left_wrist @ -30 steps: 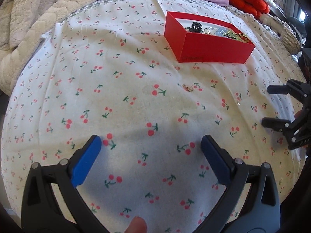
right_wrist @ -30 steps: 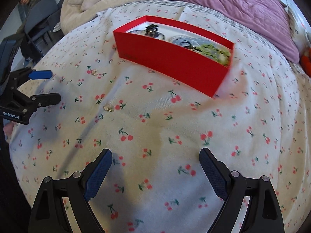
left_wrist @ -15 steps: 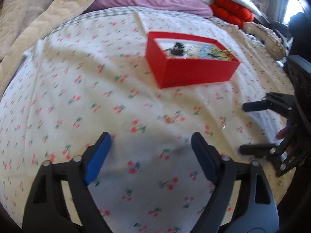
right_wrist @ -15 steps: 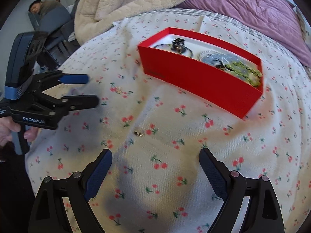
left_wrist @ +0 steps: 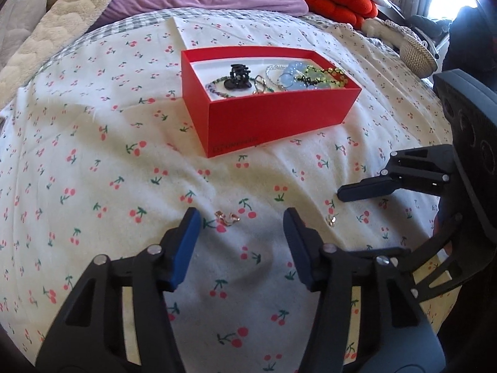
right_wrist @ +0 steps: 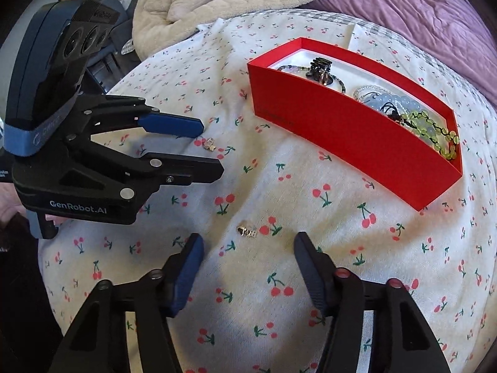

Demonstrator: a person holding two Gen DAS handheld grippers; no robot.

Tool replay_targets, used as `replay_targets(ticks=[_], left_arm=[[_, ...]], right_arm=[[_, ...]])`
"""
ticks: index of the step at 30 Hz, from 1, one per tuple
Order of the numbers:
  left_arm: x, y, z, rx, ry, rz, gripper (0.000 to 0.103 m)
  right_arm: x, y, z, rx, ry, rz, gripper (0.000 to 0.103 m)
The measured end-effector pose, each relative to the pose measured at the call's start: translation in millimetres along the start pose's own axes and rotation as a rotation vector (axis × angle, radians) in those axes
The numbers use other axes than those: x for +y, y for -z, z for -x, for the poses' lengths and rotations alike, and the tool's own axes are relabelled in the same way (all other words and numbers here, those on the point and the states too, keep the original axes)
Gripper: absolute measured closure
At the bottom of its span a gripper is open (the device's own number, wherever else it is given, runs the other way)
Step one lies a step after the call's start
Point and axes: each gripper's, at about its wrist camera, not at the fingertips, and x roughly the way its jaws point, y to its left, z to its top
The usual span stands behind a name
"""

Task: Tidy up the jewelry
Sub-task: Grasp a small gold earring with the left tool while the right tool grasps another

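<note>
My left gripper (left_wrist: 240,227) is closing, a small gold earring (left_wrist: 226,216) just ahead between its fingertips, untouched. My right gripper (right_wrist: 248,248) closes around another earring (right_wrist: 247,230).

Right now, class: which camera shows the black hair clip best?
The left wrist view: the clip lies fully visible inside the red box. In the right wrist view, the clip is smaller, seen just over the box's near wall.
</note>
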Motion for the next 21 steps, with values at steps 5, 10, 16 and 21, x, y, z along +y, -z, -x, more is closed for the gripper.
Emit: replay_targets(ticks=[5,10,16,21], left_arm=[[-1,-2,-1,0.006,0.005,-0.015,0.058],[-3,0,-7,0.041,-0.003,-0.038,0.059],[-9,2,-11,0.053,-0.027,-0.073,0.059],[-9,2,-10,0.05,-0.05,-0.084,0.066]], right_arm=[[-3,-1,-1,-0.002,0.002,-0.006,0.051],[-3,-3,-3,-0.005,0.006,-0.001,0.054],[-2,-7,-7,-0.007,0.004,0.006,0.063],[0,-9,-9,-0.004,-0.005,0.024,0.072]])
